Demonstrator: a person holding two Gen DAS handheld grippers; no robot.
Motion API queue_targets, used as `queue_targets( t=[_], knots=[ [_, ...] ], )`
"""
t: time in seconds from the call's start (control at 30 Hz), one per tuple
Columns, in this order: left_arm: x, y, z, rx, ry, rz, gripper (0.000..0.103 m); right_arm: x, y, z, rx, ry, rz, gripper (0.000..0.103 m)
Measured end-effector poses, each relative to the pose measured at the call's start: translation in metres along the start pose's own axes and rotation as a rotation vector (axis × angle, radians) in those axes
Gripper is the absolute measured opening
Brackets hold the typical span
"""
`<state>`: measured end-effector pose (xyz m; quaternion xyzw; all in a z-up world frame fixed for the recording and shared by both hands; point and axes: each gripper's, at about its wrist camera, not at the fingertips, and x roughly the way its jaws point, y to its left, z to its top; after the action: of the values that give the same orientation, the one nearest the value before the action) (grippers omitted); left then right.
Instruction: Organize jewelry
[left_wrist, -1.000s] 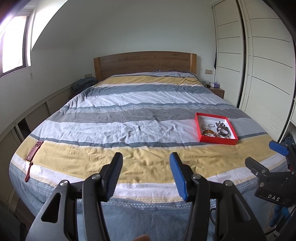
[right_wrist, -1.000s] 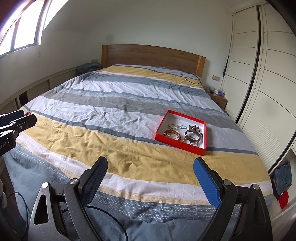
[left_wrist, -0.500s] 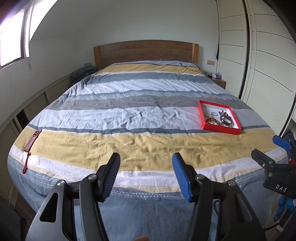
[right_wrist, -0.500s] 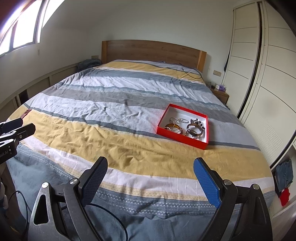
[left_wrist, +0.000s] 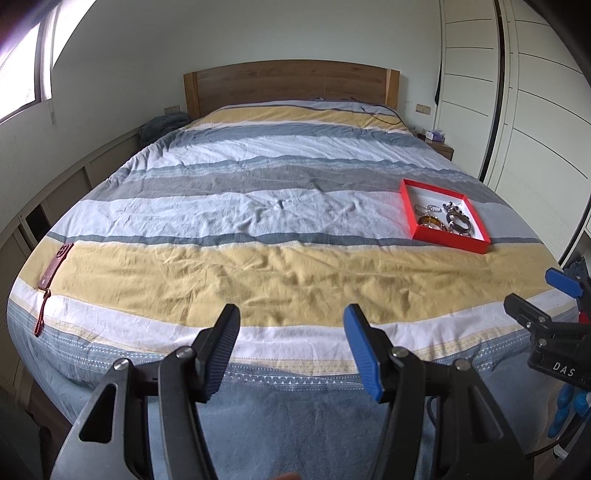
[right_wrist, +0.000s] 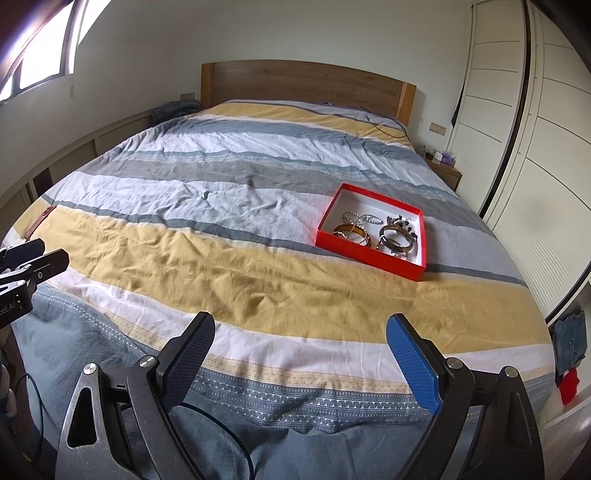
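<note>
A red tray with a white inside lies on the right half of the striped bed. It holds several bangles and a beaded chain. My left gripper is open and empty over the foot of the bed, well short of the tray. My right gripper is open wide and empty, also over the foot of the bed, with the tray ahead and slightly right. The right gripper also shows at the right edge of the left wrist view.
A dark red phone case with a strap lies at the bed's left edge. A wooden headboard stands at the far end. White wardrobe doors line the right side, with a small nightstand beside them.
Both grippers have moved forward and tilted down a little toward the bed; the tray sits lower and larger in both views. Both stay open.
</note>
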<state>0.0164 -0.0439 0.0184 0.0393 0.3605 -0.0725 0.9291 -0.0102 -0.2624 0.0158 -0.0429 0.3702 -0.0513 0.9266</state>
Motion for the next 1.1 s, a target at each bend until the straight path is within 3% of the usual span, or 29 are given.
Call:
queue_targets(
  t=[1.1],
  knots=[
    [0.049,0.026,-0.021,-0.039,0.121,0.006,0.056,0.038,0.022,-0.004,-0.057,0.102,-0.009,0.093]
  ],
)
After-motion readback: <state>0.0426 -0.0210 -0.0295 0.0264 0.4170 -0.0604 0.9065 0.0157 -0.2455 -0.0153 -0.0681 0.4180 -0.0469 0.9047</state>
